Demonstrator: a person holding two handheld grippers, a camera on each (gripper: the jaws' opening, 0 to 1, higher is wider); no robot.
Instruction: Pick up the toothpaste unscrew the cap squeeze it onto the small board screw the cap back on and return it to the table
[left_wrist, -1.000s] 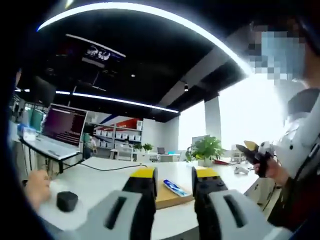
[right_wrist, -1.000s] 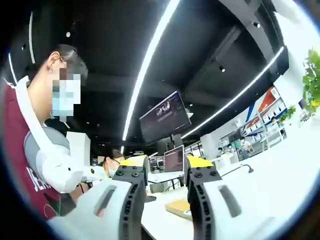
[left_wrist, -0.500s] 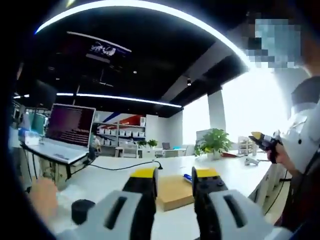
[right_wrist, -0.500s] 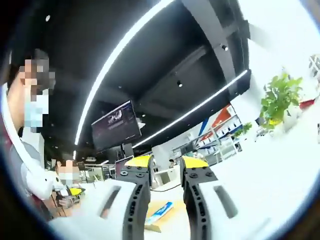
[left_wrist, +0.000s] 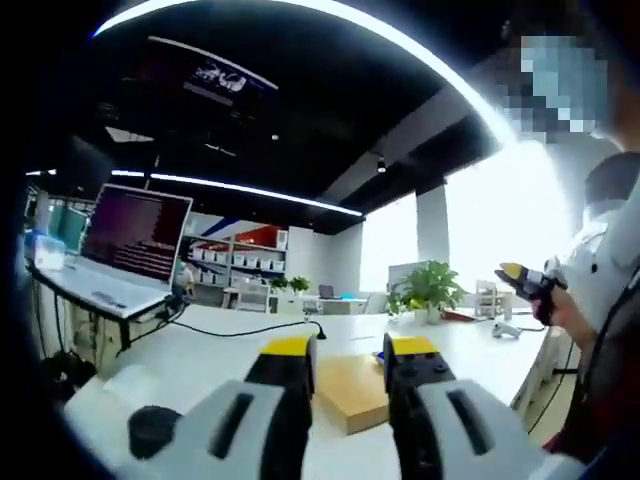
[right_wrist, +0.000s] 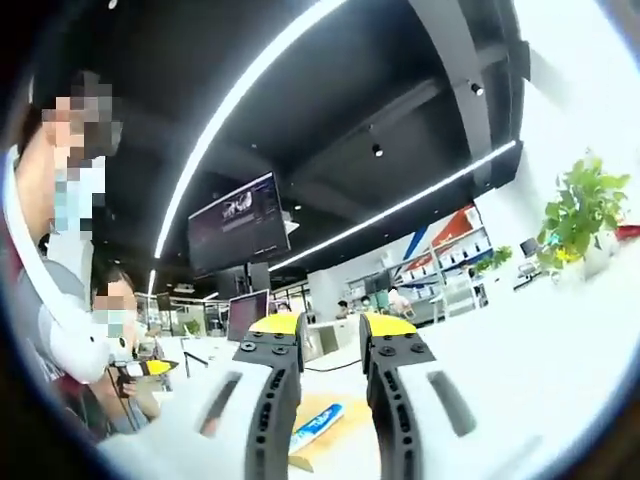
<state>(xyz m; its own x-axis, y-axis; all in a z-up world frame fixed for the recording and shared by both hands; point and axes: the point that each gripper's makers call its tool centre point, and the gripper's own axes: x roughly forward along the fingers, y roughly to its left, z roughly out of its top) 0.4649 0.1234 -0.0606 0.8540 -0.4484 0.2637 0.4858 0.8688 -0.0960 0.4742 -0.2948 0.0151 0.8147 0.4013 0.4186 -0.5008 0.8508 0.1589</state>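
We hold both tools clear of the white table (left_wrist: 200, 350), each spread and carrying nothing: the left gripper (left_wrist: 350, 362) and the right gripper (right_wrist: 332, 338) frame the small board (left_wrist: 360, 392). The toothpaste (right_wrist: 318, 425) lies on the board's top, uncapped step not yet begun. To pick it up well, we judge we should lower one gripper toward the board, line the jaws across the tube's body, not its cap, and pinch gently. Near the board sit a black round object (left_wrist: 152, 430), a cable (left_wrist: 250, 331), a laptop (left_wrist: 125, 250) and a potted plant (left_wrist: 425, 293); none blocks the tube.
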